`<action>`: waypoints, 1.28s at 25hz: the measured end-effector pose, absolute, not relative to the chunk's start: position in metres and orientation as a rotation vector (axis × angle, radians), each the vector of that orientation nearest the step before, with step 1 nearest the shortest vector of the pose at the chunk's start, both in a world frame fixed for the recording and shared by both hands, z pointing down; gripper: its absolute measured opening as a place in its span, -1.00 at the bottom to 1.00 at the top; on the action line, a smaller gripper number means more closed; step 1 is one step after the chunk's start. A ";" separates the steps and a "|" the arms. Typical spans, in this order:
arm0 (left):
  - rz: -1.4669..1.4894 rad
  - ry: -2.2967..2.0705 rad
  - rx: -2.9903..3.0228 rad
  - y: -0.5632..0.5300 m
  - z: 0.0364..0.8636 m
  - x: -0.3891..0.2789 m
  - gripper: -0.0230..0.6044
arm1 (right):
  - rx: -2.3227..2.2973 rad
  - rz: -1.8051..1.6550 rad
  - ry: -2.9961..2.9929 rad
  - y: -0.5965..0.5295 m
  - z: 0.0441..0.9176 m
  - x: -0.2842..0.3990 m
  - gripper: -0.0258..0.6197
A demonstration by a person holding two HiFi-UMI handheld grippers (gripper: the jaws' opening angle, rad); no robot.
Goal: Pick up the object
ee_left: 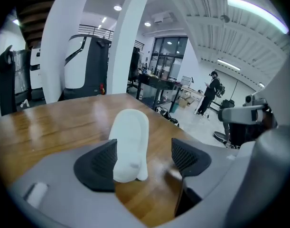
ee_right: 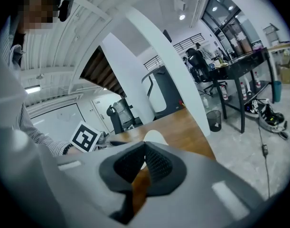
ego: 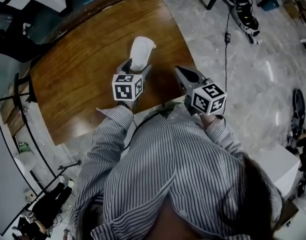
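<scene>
The white object (ee_left: 129,144) lies on the wooden table (ego: 77,84), and its near end sits between the jaws of your left gripper (ee_left: 145,158). The rest of it stretches away from the gripper across the tabletop. In the left gripper view the object is pushed over to one side of the gap. It is right up against the left pad (ee_left: 98,163), though whether it actually touches there is hard to tell. A clear strip of bare wood separates it from the right pad (ee_left: 187,156). Your left jaws stand wide apart and are not pressing on the object, so it rests on the table rather than in a grip.

From the head view, your right gripper (ego: 182,73) sits to the right of the object and apart from it, over the table's near right edge. Its pads are closed tip to tip with nothing between them. In the right gripper view the white object shows just beyond those closed tips, with the left gripper's marker cube (ee_right: 85,137) off to the left.
</scene>
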State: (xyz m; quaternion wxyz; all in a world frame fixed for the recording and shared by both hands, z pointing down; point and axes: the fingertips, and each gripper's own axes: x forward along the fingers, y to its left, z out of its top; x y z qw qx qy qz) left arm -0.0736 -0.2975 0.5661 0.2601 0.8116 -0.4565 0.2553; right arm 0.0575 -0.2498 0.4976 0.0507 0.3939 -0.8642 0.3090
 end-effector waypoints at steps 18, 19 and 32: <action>1.000 -1.090 2.076 -0.359 0.628 -0.065 0.61 | 1.200 0.992 -2.599 -0.300 0.510 0.070 -0.92; 1.006 -1.095 2.073 -0.361 0.630 -0.066 0.61 | 1.202 0.995 -2.598 -0.301 0.510 0.070 -0.92; 0.943 -1.152 2.093 -0.360 0.624 -0.063 0.52 | 1.195 0.997 -2.605 -0.296 0.510 0.074 -0.92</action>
